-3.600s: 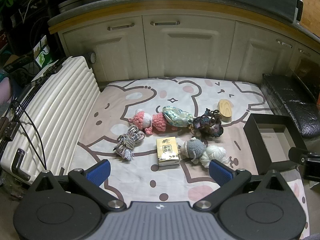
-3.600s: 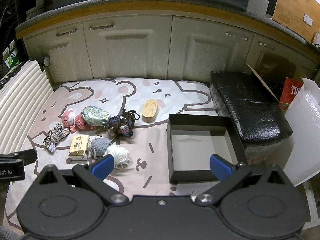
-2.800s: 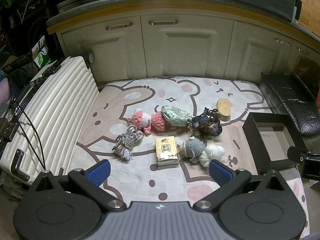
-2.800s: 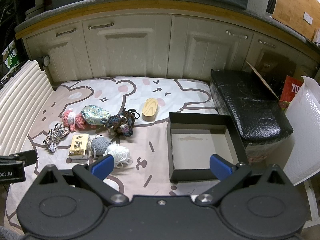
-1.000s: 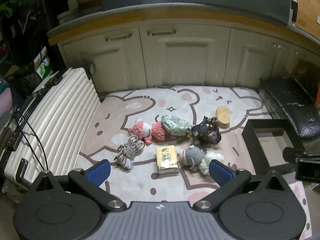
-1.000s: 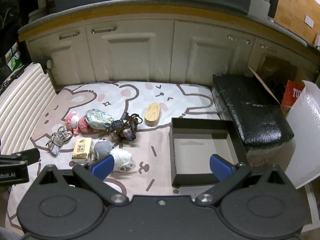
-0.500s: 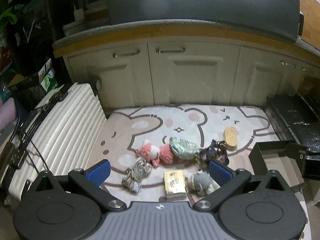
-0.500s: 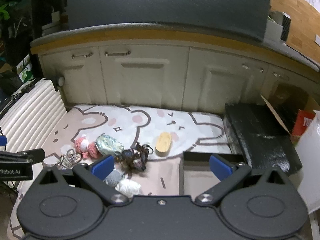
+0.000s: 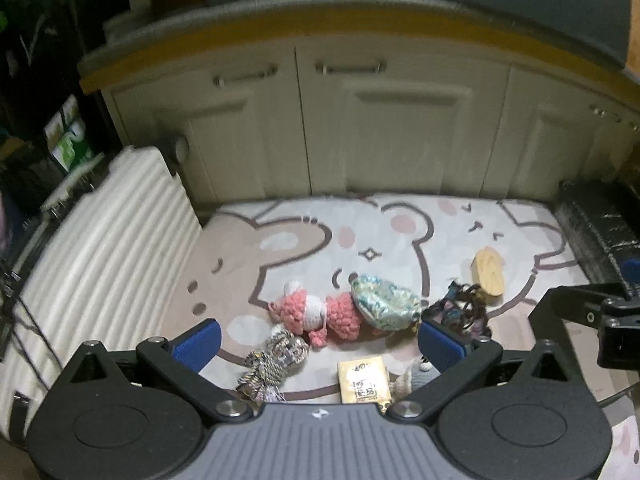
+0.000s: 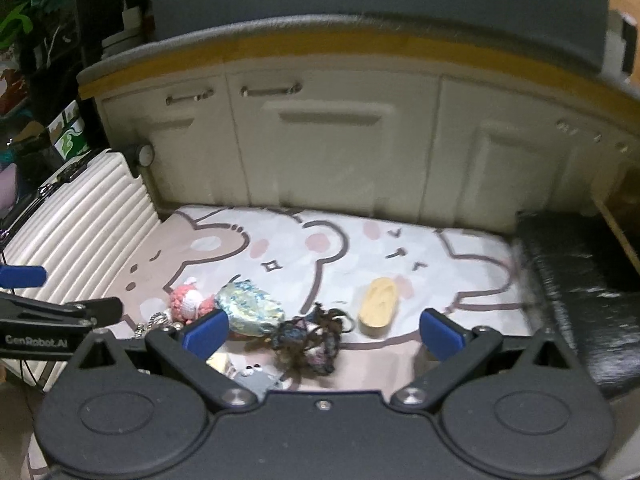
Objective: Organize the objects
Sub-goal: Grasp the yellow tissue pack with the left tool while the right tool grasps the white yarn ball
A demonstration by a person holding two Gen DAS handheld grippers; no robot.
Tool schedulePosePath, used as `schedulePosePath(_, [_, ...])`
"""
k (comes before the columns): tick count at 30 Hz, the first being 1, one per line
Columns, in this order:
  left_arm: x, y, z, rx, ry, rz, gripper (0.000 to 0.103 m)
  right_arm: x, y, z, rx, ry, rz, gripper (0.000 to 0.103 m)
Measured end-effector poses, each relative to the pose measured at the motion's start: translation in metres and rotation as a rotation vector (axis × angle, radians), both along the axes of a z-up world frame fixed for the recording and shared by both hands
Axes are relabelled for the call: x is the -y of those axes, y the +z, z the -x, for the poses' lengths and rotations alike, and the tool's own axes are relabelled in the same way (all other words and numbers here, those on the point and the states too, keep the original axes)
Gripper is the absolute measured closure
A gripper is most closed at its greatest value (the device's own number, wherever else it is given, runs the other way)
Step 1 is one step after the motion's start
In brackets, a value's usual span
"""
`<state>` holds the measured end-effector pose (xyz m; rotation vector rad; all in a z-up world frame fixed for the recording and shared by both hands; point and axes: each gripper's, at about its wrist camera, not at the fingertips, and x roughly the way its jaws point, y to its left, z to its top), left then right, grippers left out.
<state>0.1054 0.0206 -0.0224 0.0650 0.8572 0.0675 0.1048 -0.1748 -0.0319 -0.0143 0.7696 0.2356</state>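
The right gripper (image 10: 322,334) fills the lower edge, its blue-tipped fingers (image 10: 204,332) spread wide with nothing between them. Beyond lies a cartoon bear mat (image 10: 344,252) backed by cream cabinet doors (image 10: 332,140). At about 12 o'clock of the gripper sits a dark tangled yarn bundle (image 10: 308,340); a wooden oval piece (image 10: 378,306) lies at its 1 o'clock, apart from it. At its 10 o'clock a patterned teal pouch (image 10: 250,308) touches a pink crochet doll (image 10: 186,300). A ribbed white suitcase (image 10: 76,228) stands at 9 o'clock, a black wrapped block (image 10: 580,280) at 3 o'clock. The left gripper (image 10: 60,312) pokes in at the left edge.
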Motion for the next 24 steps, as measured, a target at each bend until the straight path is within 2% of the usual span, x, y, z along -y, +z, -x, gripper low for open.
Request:
schedulePosePath(14, [-0.006, -0.1, -0.035, -0.136, -0.014, 0.012, 0.001, -0.011, -0.104, -0.025, -0.14, 0.058, 0.043, 0.007])
schedulePosePath(19, [-0.01, -0.129, -0.043, -0.208, 0.002, 0.079, 0.01, -0.011, -0.128, -0.023, -0.193, 0.092, 0.01, 0.018])
schedulePosePath(24, [-0.009, -0.144, -0.048, -0.25, 0.01, 0.135, 0.02, -0.013, -0.14, -0.021, -0.247, 0.121, -0.008, 0.026])
